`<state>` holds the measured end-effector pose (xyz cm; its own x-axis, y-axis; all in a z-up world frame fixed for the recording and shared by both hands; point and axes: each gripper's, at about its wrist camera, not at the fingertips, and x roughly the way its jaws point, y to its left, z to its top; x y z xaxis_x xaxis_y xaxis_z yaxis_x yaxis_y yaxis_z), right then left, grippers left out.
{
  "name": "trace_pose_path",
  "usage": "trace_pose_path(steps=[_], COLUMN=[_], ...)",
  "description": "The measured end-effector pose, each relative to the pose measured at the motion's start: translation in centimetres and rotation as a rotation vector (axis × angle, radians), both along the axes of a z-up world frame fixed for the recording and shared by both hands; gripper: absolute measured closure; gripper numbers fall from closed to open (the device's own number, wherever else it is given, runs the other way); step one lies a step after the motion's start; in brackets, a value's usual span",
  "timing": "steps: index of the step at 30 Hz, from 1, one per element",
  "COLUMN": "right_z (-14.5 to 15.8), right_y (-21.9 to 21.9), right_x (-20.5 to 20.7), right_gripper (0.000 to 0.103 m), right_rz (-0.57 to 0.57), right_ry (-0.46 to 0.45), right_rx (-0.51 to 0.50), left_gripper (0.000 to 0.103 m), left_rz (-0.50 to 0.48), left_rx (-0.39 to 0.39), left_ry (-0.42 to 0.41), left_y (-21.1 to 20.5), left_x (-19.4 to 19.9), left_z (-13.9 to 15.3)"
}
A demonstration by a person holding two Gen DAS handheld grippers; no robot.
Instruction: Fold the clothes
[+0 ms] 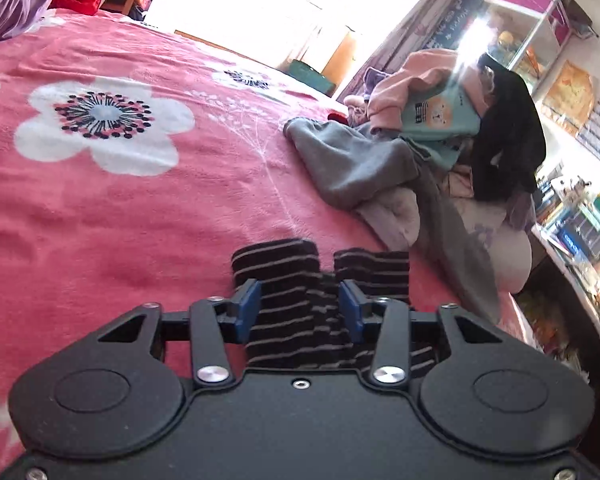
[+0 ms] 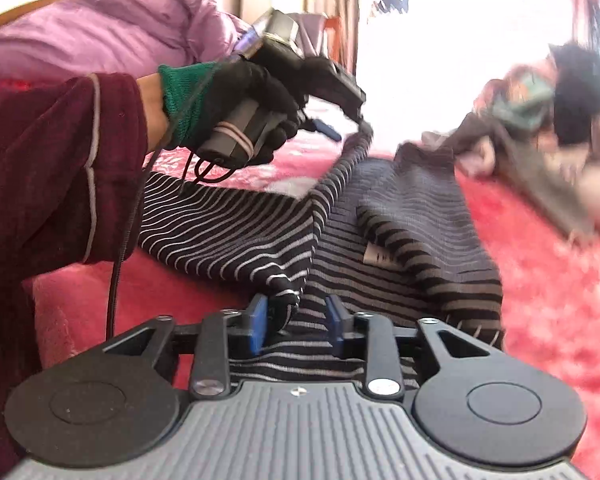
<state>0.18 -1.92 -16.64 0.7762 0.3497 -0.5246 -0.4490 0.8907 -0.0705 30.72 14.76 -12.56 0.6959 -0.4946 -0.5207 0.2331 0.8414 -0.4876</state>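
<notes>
Clearly we have the striped knit garment (image 2: 400, 240) lying near the bed's front edge, on the pink flowered bedspread (image 1: 100, 200). Nearest us, our right gripper (image 2: 296, 324) stands parted, a bunched corner of knit between its blue pads but not pinched. Our left gripper (image 1: 300, 312) straddles a striped fold; we cannot tell whether it truly bites. We judge the fabric soft, light, stretchy and prone to sag, so hems, cuffs or shoulder seams are the best places to hold it. Farther off, toward the bed's right edge, an unfolded clothes pile (image 1: 440, 140) waits.
</notes>
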Motion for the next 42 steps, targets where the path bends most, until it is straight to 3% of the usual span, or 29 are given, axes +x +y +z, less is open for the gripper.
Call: trace_pose_path(steps=[3,5,8,11,13,17,19,25,27,32,36,39,40,42], right_z=[0.2,0.2,0.2,-0.5,-1.0,-1.5,-1.3,-1.0,-1.1,-1.4,-1.4,-1.3,-1.4,-1.4], right_y=[1.2,1.9,2.6,2.7,2.3,1.2,0.2,-1.1,-1.0,-0.9,-1.0,-1.2,-1.2,-1.2], right_x=[-0.6,-0.7,-0.2,1.1,1.8,2.5,2.9,2.8,2.7,2.5,2.7,2.7,2.7,2.8], right_gripper=[0.065,0.066,0.076,0.085,0.086,0.086,0.086,0.086,0.086,0.085,0.085,0.081,0.08,0.077], right_rz=[0.032,0.05,0.067,0.063,0.048,0.009,-0.02,-0.046,-0.042,-0.045,-0.047,-0.046,-0.048,-0.053], right_ry=[-0.087,-0.139,-0.196,-0.141,-0.095,-0.037,0.021,0.082,0.069,0.057,0.055,0.056,0.056,0.055], right_rx=[-0.064,-0.098,-0.118,-0.115,-0.114,-0.086,-0.02,0.049,0.046,0.045,0.053,0.056,0.056,0.055], left_gripper=[0.085,0.086,0.088,0.088,0.088,0.089,0.089,0.088,0.086,0.073,0.073,0.073,0.072,0.061], left_rz=[-0.009,-0.025,-0.027,0.026,0.054,0.056,0.046,0.054,0.11,0.401,0.627,0.685,0.684,0.681], left_rx=[0.027,0.046,0.169,0.266,0.292,0.294,0.298,0.264,0.265,0.269,0.122,0.05,0.069,0.108], left_ry=[-0.009,-0.008,-0.005,-0.003,-0.015,-0.021,-0.026,-0.087,-0.084,0.004,0.138,0.192,0.198,0.207], left_y=[-0.7,-1.6,-3.8,-5.4,-5.7,-5.6,-5.5,-2.7,0.0,10.4,18.2,20.0,19.8,19.3], left_x=[0.1,0.4,0.9,1.3,1.4,1.4,1.3,-2.1,-4.5,-13.4,-20.6,-23.8,-24.3,-25.0], left_z=[-0.4,-0.9,-1.9,-2.8,-2.8,-2.9,-2.8,1.0,2.2,2.9,0.7,-0.5,-0.5,-0.5])
